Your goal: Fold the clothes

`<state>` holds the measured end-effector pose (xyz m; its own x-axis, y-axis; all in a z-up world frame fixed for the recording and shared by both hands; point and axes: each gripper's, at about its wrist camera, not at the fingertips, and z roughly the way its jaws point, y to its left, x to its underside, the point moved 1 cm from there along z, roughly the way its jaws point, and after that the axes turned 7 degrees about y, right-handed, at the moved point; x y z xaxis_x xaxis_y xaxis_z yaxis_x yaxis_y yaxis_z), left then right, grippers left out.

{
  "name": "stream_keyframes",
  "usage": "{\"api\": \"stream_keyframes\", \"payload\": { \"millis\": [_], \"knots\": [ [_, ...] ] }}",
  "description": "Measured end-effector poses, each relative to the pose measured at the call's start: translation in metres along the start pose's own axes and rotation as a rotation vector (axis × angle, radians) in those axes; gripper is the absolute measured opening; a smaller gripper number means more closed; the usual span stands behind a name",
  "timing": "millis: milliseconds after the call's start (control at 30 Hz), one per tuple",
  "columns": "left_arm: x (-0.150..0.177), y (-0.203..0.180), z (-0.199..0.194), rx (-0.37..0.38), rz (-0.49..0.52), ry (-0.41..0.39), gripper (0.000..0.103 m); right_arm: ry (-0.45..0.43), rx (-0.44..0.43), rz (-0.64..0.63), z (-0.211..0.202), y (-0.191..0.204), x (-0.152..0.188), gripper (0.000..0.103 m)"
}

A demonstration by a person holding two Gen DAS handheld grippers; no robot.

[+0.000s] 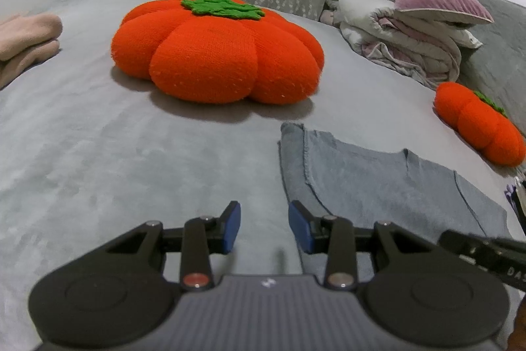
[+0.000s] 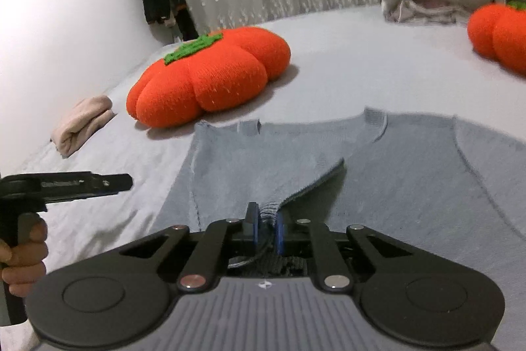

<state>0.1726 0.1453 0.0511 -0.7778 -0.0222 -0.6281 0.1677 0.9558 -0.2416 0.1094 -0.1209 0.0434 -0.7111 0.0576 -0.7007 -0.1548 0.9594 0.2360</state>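
Observation:
A grey-blue knit sweater (image 2: 394, 180) lies flat on the grey bed (image 2: 328, 61), with a folded flap across its left part. My right gripper (image 2: 266, 226) is shut on the ribbed cuff of the sweater's sleeve, which bunches between the blue pads. In the left wrist view the sweater (image 1: 378, 183) spreads to the right. My left gripper (image 1: 264, 226) hovers open over the bed just beside the sweater's left edge, with nothing between its fingers. From the right wrist view, the left gripper (image 2: 98, 183) shows at the left, held by a hand (image 2: 23, 259).
A large orange pumpkin cushion (image 1: 217, 48) sits mid-bed behind the sweater. A smaller one (image 1: 483, 124) lies at the right. Folded quilts and a pink pillow (image 1: 420, 25) are stacked at the back right. A folded beige garment (image 1: 26, 38) lies at the left.

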Motion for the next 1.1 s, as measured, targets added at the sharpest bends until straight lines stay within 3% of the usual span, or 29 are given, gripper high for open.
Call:
{"api": "stream_keyframes", "payload": {
  "millis": [100,233,300,367,433,600,767,833,867,933,1100],
  "knots": [
    [0.003,-0.008,0.005,-0.01,0.025,0.011,0.034,-0.013,0.042,-0.037,-0.005,0.014,-0.001,0.012],
    [0.007,-0.017,0.01,-0.031,0.061,0.019,0.034,0.056,0.11,-0.072,0.011,0.024,0.002,0.013],
    [0.009,-0.02,0.011,-0.039,0.074,0.022,0.034,0.078,0.098,-0.063,0.017,0.02,0.006,0.019],
    [0.01,-0.022,0.013,-0.046,0.086,0.025,0.034,0.067,0.049,-0.018,0.014,0.01,0.007,0.041],
    [0.011,-0.023,0.015,-0.053,0.091,0.03,0.034,0.025,0.006,0.056,0.009,-0.006,0.006,0.049],
    [0.011,-0.024,0.017,-0.056,0.092,0.033,0.034,-0.013,-0.048,0.282,0.012,-0.048,-0.01,0.049],
    [0.011,-0.026,0.019,-0.058,0.102,0.034,0.034,0.04,-0.025,0.301,0.042,-0.06,-0.027,0.049],
    [0.012,-0.026,0.022,-0.058,0.107,0.039,0.034,0.067,-0.012,0.295,0.054,-0.062,-0.033,0.043],
    [0.012,-0.027,0.023,-0.058,0.11,0.041,0.034,0.077,-0.001,0.286,0.06,-0.063,-0.034,0.029],
    [0.013,-0.028,0.025,-0.058,0.116,0.045,0.034,0.071,0.045,0.246,0.066,-0.06,-0.037,0.013],
    [0.014,-0.031,0.03,-0.059,0.127,0.052,0.034,-0.027,0.133,0.071,0.056,-0.043,-0.042,0.008]
  ]
}}
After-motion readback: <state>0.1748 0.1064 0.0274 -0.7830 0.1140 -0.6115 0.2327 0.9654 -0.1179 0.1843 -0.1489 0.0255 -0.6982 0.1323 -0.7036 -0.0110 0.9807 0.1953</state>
